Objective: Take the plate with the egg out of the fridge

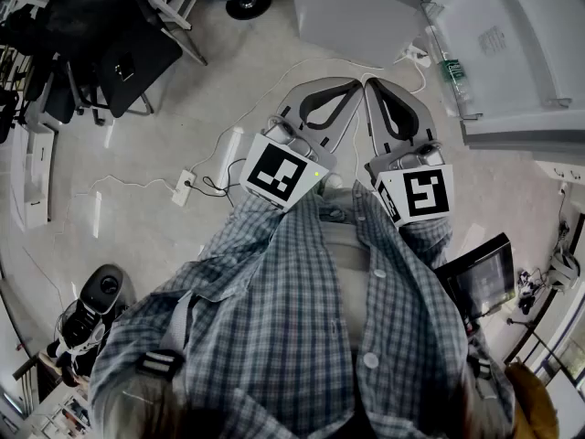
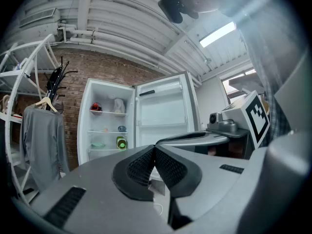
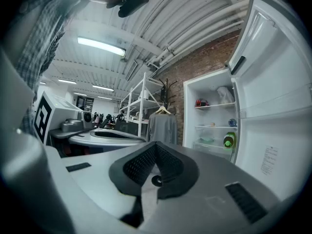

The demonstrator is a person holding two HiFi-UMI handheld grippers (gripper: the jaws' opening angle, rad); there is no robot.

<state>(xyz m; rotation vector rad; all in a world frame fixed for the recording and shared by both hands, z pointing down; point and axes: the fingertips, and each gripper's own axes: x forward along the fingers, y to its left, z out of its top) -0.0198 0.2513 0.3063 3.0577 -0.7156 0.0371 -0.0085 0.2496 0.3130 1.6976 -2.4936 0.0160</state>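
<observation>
The head camera looks almost straight down past the person's checked shirt to the floor, with the left gripper and right gripper side by side close below and the open fridge at the frame's top right. Each gripper camera sits just behind its own jaws and looks level along them. Both face that fridge from well back, the left view holding it left of centre, the right view toward its right side; each catches the other gripper beside it

Egg in open fridge, middle shelf
</observation>
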